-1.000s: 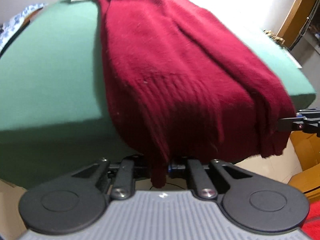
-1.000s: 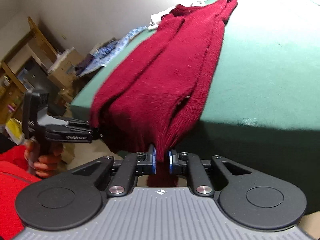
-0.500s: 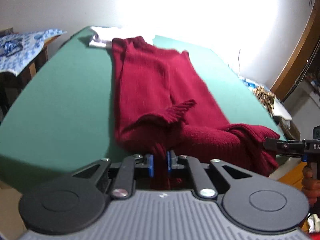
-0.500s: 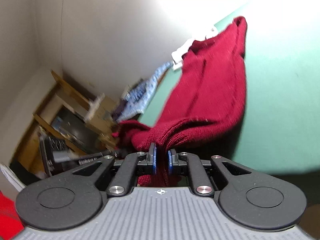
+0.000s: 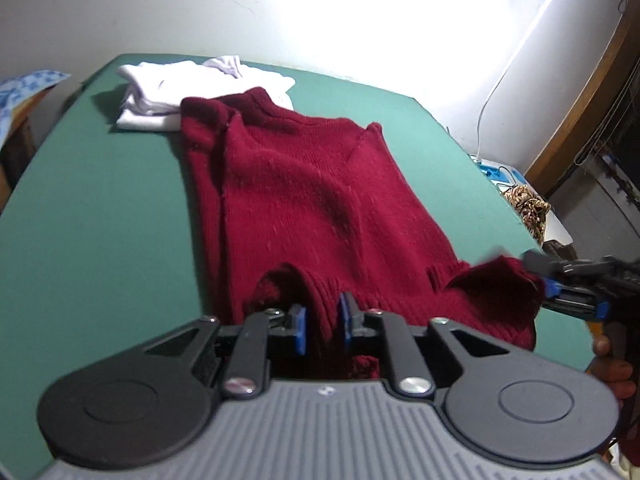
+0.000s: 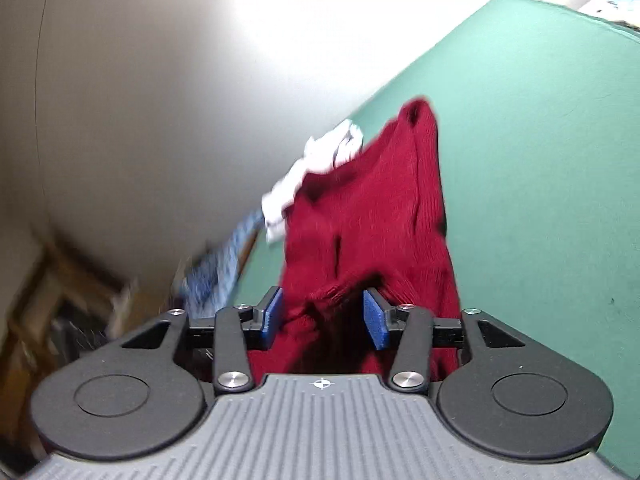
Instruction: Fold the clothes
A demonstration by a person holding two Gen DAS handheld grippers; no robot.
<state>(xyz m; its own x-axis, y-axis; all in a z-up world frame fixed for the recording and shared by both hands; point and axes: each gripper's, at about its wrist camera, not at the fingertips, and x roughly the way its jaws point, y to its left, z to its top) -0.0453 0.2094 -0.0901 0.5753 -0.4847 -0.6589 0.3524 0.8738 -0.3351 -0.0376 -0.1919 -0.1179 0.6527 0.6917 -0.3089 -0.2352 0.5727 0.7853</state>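
Observation:
A dark red knit sweater [image 5: 304, 200] lies lengthwise on the green table [image 5: 100, 220], collar at the far end, its ribbed hem at the near edge. My left gripper [image 5: 322, 320] has its blue pads slightly apart with the hem's left corner between them. In the right wrist view the sweater [image 6: 380, 220] runs away from my right gripper [image 6: 322, 316], whose jaws stand wide apart with the hem loose between them. The right gripper [image 5: 568, 284] also shows at the right of the left wrist view, beside the hem's right corner.
A pile of white folded clothes [image 5: 180, 88] sits at the table's far end, touching the sweater's collar. A blue patterned cloth [image 5: 24, 88] lies on furniture to the left. Wooden shelving [image 6: 60, 300] stands beyond the table's left side. A wall is behind.
Both grippers lifted the hem from below the table edge and carried it onto the table. The right gripper's jaws have opened wide; the left pads have parted a little.

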